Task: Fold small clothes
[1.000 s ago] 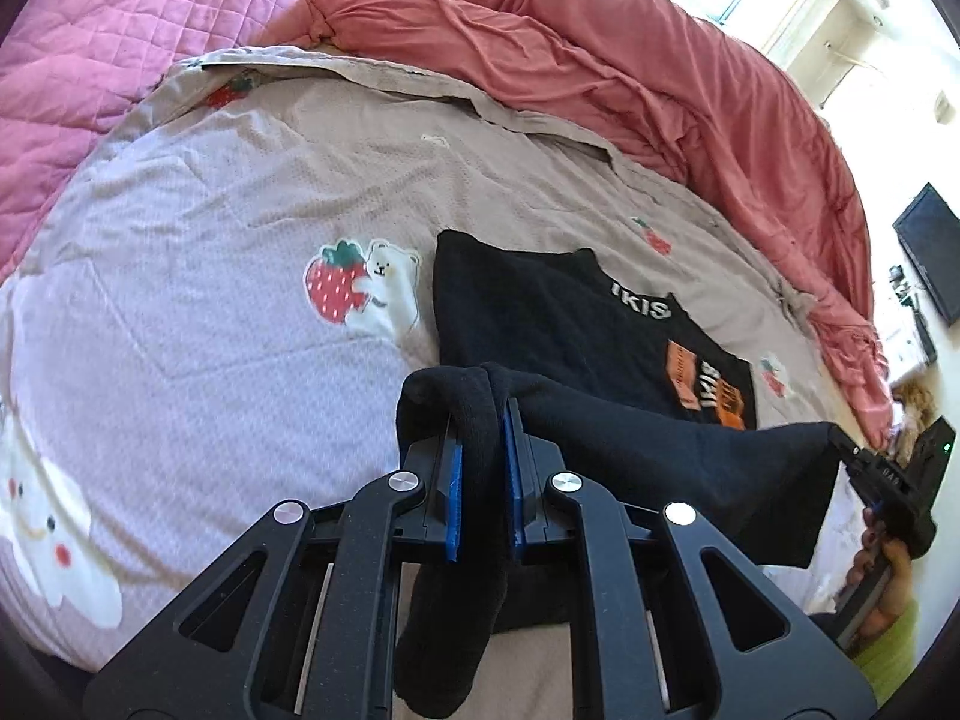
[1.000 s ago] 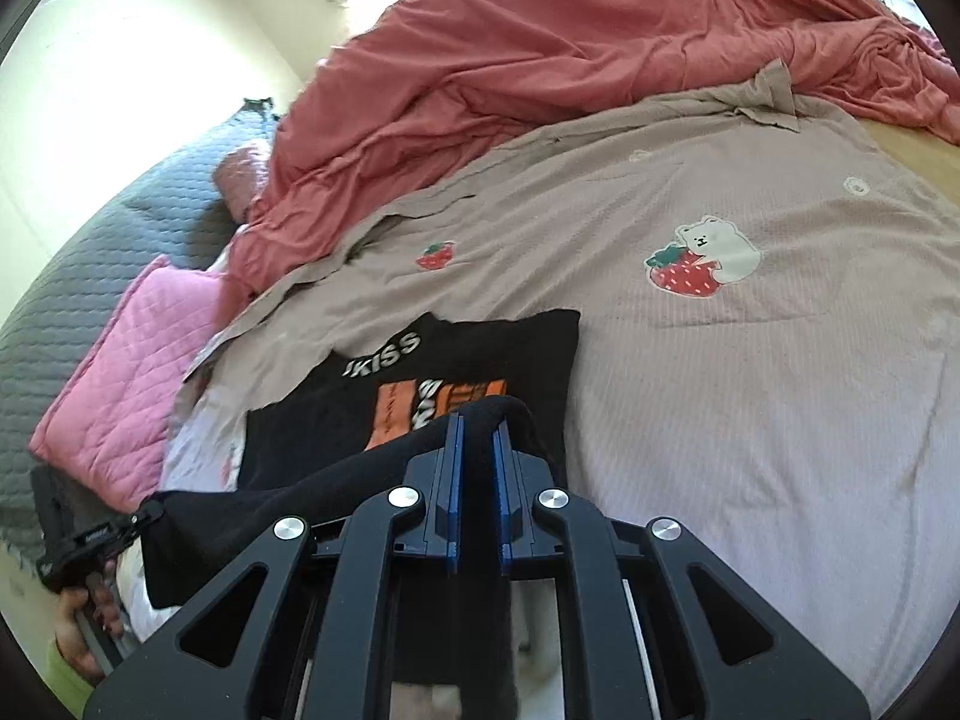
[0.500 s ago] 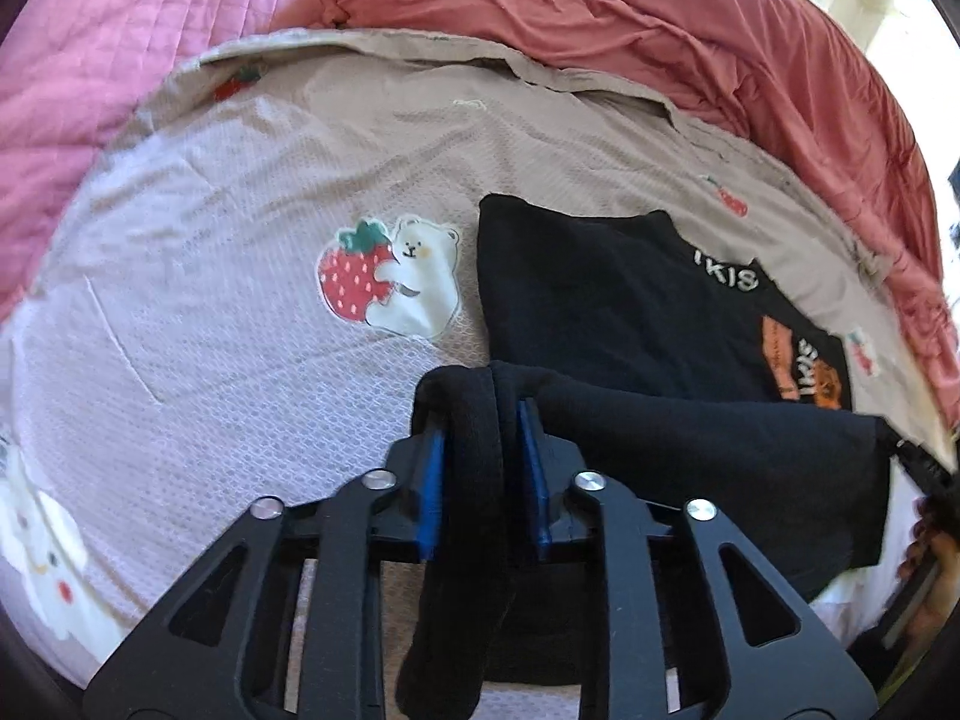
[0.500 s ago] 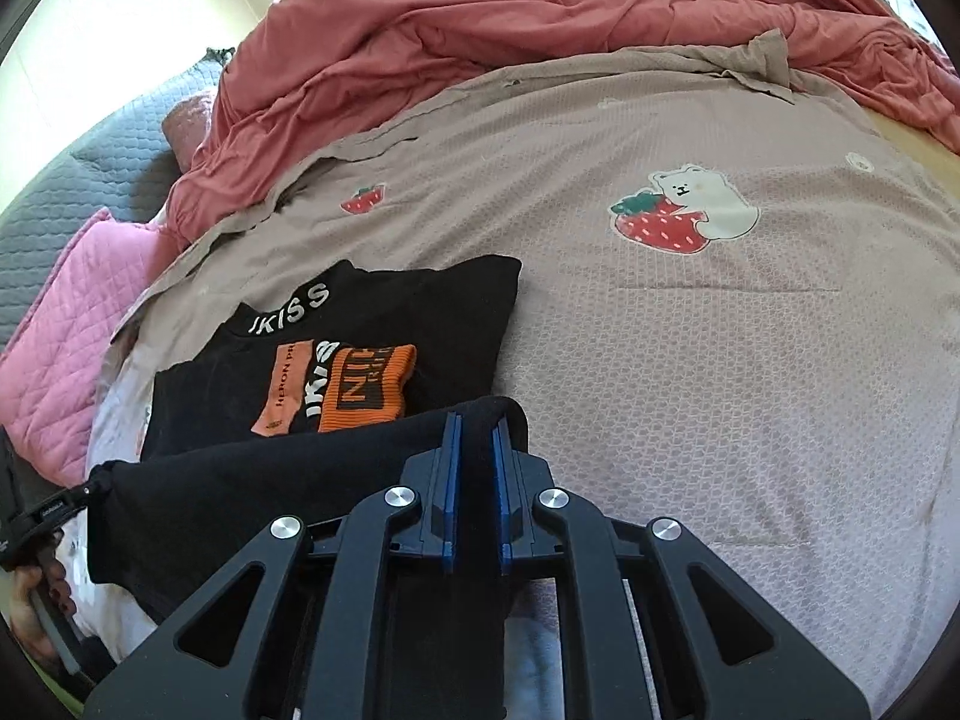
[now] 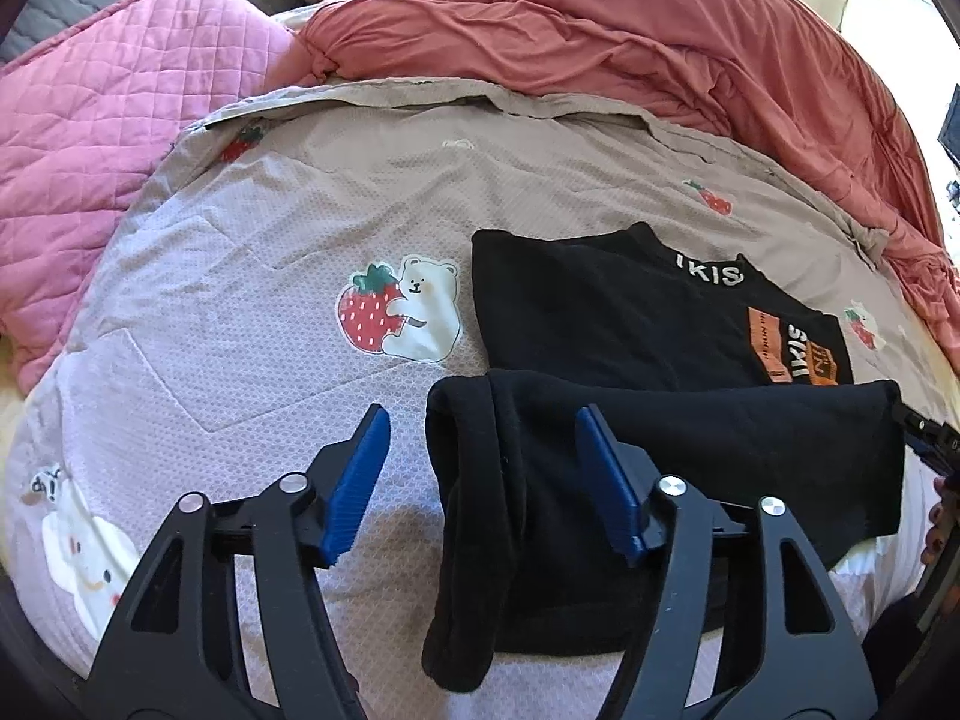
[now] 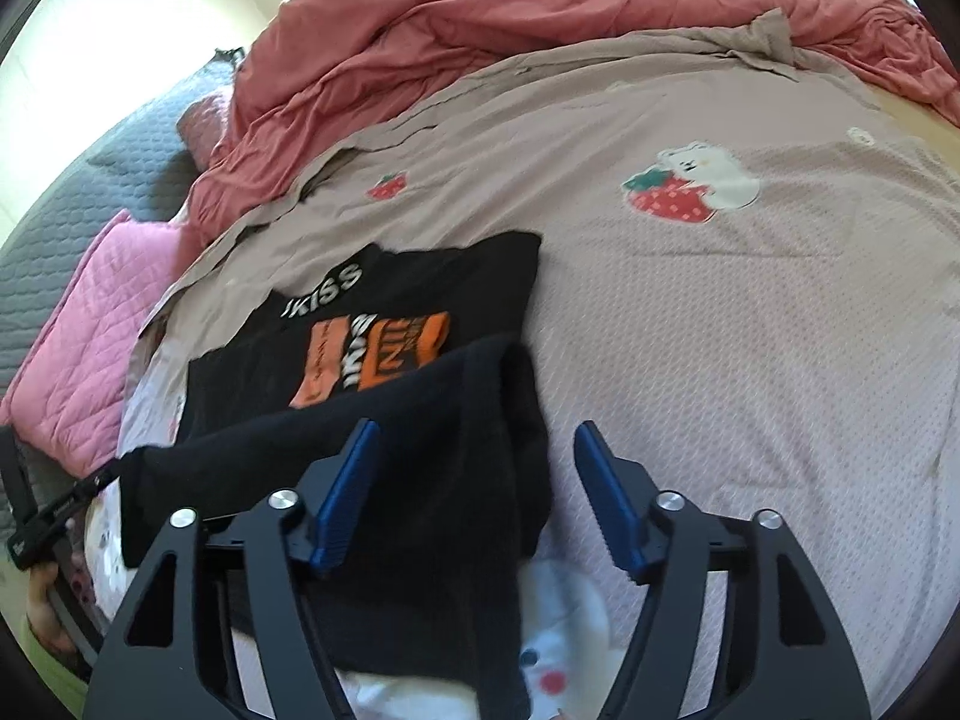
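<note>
Left gripper [image 5: 480, 474]: jaws just opened wide, folded hem of the black shirt [image 5: 660, 450] loose between | Right gripper [image 6: 474, 489]: likewise open over the hem | Shirt on the bedspread [image 5: 240, 300], long axis 9-to-3, collar at 12 | Both equally near.

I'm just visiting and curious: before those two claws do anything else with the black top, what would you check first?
1. Left claw let go: ok, jaws just opened, cloth between but unpinched.
2. Right claw let go: ok, jaws just opened too.
3. Black top resting on the bed cover: ok.
4. Folded edge lying straight: cannot tell, near part hidden.
5. Orange print covered by the fold: not ok, partly showing.
</note>
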